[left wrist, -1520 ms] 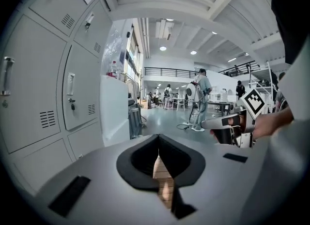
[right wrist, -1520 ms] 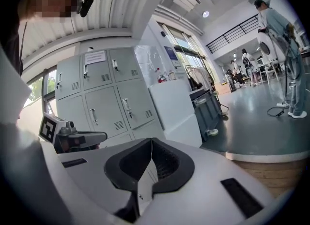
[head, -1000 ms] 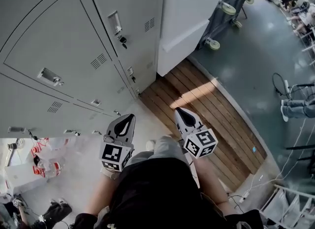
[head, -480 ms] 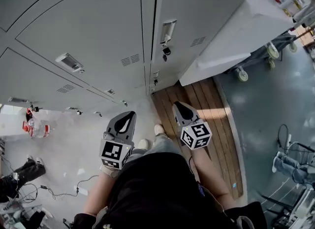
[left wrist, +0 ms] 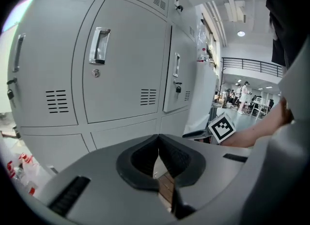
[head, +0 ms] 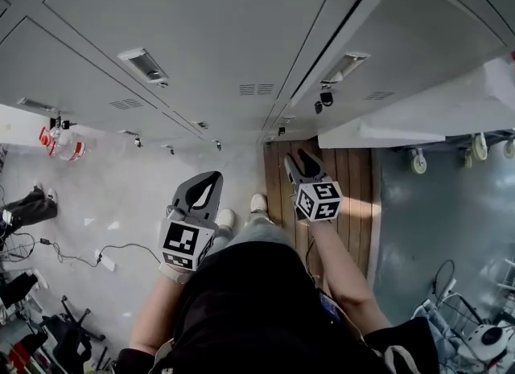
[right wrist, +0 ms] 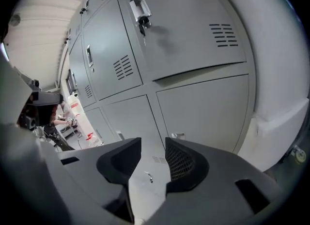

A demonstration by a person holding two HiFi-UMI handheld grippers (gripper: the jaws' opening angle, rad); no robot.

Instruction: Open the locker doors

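Observation:
Grey metal lockers (head: 241, 34) fill the top of the head view, all doors closed. One door has a recessed handle (head: 145, 65), the door to its right another handle (head: 346, 65) with a lock (head: 324, 99) below it. My left gripper (head: 206, 187) hangs low in front of them, shut and empty; in the left gripper view its jaws (left wrist: 158, 138) meet below a door handle (left wrist: 99, 45). My right gripper (head: 299, 162) is apart from the doors. Its jaws (right wrist: 153, 145) are opening with nothing between them, under a handle (right wrist: 140, 8).
A white cabinet (head: 434, 119) on casters (head: 418, 161) stands against the lockers at the right. Wooden boards (head: 354, 195) lie under the right gripper. Cables (head: 96, 256) and bottles (head: 60, 143) are on the floor at the left. The person's shoe (head: 257, 202) is between the grippers.
The head view has swung round so the lockers now span the whole top. Both grippers stay low in front of the body, and the right one has edged closer to the lockers.

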